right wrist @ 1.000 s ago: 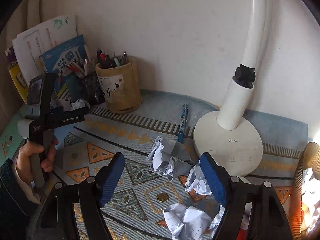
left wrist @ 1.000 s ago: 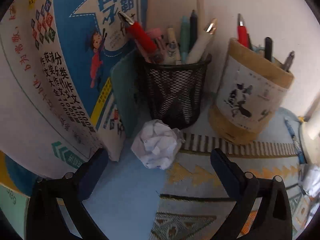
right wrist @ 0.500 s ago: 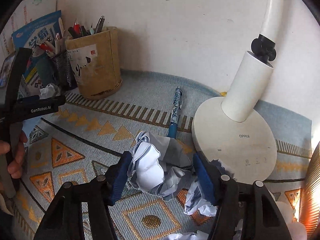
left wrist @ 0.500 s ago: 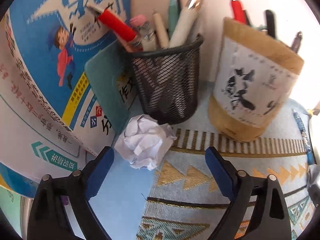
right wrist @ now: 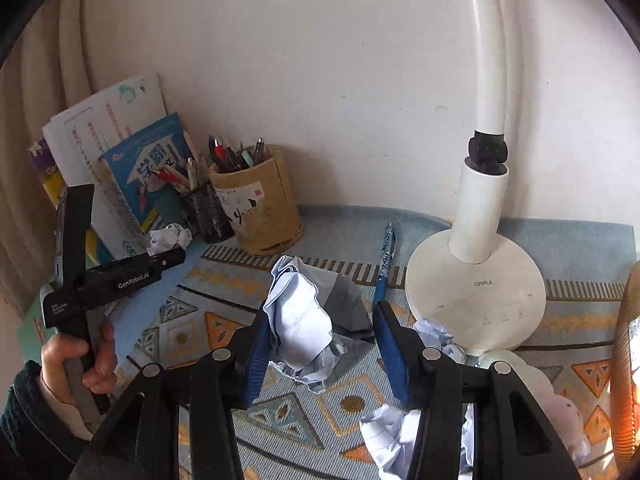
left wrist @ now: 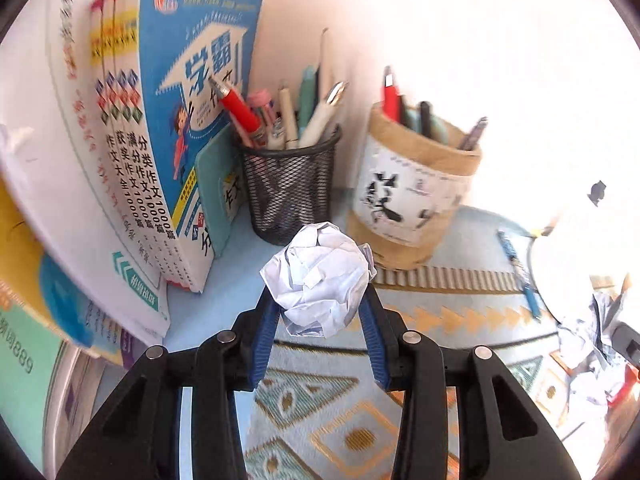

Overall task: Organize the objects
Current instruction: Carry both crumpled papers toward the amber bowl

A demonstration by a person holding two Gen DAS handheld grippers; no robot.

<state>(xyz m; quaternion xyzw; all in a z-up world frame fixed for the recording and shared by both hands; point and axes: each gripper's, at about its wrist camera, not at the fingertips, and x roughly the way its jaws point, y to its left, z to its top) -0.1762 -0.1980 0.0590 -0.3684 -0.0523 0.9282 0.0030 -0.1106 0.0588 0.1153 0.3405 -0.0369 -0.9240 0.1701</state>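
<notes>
Both grippers have just been closing, each now with a paper wad between its blue pads. Left gripper (left wrist: 318,304): a second ago it stood wide with the paper ball (left wrist: 318,276) loose on the blue surface ahead; now the ball is pinched between the pads, at 6 o'clock from the mesh pen cup (left wrist: 290,188), and the view has pulled back from the cup. Tan pen holder (left wrist: 412,200) stands at 3 o'clock of the mesh cup; blue book (left wrist: 188,128) leans at its 9 o'clock. Right gripper (right wrist: 320,320): jaws narrowed onto the crumpled sheet (right wrist: 304,320), which is pressed on both sides above the patterned mat (right wrist: 188,312). Lamp base (right wrist: 476,300) lies at 3 o'clock of that sheet, blue pen (right wrist: 386,258) at 1 o'clock. Further wads (right wrist: 400,436) lie at 5 o'clock. A hand (right wrist: 76,364) holds the left gripper's handle at 9 o'clock.
</notes>
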